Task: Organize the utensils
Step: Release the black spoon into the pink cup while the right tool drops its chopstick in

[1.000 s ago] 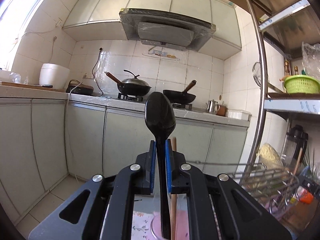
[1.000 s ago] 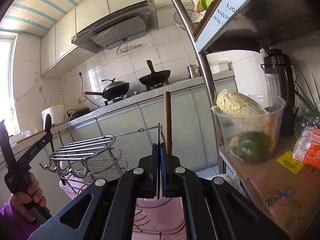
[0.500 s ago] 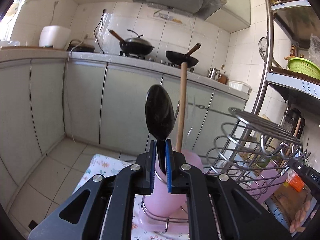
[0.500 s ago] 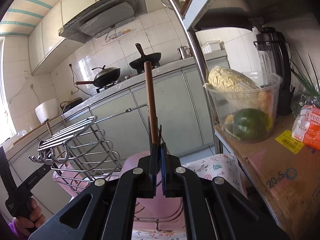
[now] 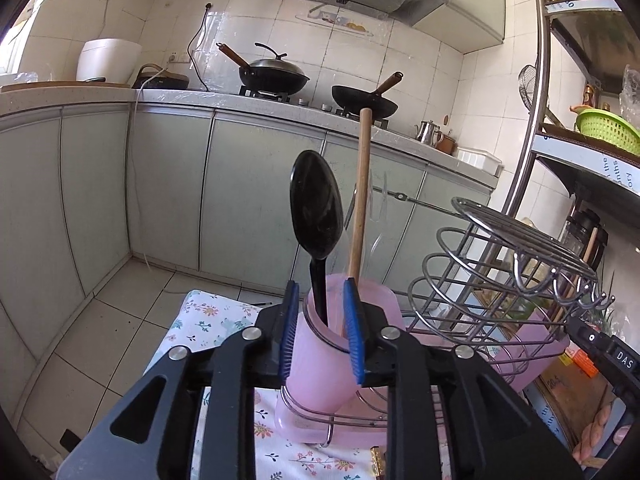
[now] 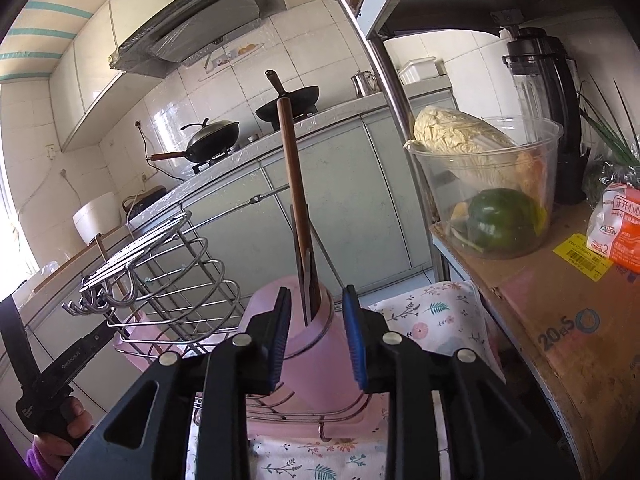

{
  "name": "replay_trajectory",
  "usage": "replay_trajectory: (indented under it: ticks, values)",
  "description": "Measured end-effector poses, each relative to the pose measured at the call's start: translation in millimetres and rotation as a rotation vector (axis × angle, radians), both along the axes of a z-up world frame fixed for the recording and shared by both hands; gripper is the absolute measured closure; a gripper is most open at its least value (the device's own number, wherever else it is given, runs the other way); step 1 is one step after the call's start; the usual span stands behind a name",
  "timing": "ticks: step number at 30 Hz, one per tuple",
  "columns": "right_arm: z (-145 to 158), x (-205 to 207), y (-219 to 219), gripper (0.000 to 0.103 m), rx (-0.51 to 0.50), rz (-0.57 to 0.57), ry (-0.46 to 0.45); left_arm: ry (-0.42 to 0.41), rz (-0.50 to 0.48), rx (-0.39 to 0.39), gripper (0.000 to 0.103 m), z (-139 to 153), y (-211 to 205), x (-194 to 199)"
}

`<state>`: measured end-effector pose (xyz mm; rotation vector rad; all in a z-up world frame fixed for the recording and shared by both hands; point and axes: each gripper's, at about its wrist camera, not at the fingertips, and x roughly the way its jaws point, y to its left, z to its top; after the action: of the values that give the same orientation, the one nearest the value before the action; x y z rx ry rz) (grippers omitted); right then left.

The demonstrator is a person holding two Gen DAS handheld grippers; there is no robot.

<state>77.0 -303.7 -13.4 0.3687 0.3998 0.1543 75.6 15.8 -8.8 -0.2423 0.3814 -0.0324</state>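
A black plastic spoon (image 5: 316, 204) stands bowl-up in a pink cup (image 5: 320, 376) held by a wire rack (image 5: 504, 280). A wooden-handled utensil (image 5: 360, 196) stands in the same cup. My left gripper (image 5: 322, 328) is open, its blue pads on either side of the cup's rim, touching nothing. In the right wrist view a dark wooden handle (image 6: 294, 184) stands in a pink cup (image 6: 316, 356). My right gripper (image 6: 318, 332) is open around that cup's rim and empty.
The rack stands on a floral cloth (image 5: 208, 320). A shelf unit with a steel post (image 6: 384, 68) holds a tub of vegetables (image 6: 488, 184), a blender (image 6: 548, 92) and a cardboard box (image 6: 560, 320). A kitchen counter with woks (image 5: 276, 74) lies behind.
Both grippers have opened. The left let go of the black spoon and the right let go of the wooden handle; both utensils now stand in the pink cups.
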Motion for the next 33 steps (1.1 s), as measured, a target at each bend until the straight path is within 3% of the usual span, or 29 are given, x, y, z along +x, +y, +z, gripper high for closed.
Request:
replay_trajectory:
  ticks: [18,33]
  values:
    - [8.7,-32.6,4.1,0.077,0.008,0.019,-0.009,0.021,-0.007,0.016,0.068,8.9,-10.2,-24.8]
    - [8.9,-64.7,23.6,0.077,-0.017,0.084,0.015,0.055,-0.036,0.052,0.066,7.9,-19.2,-58.7]
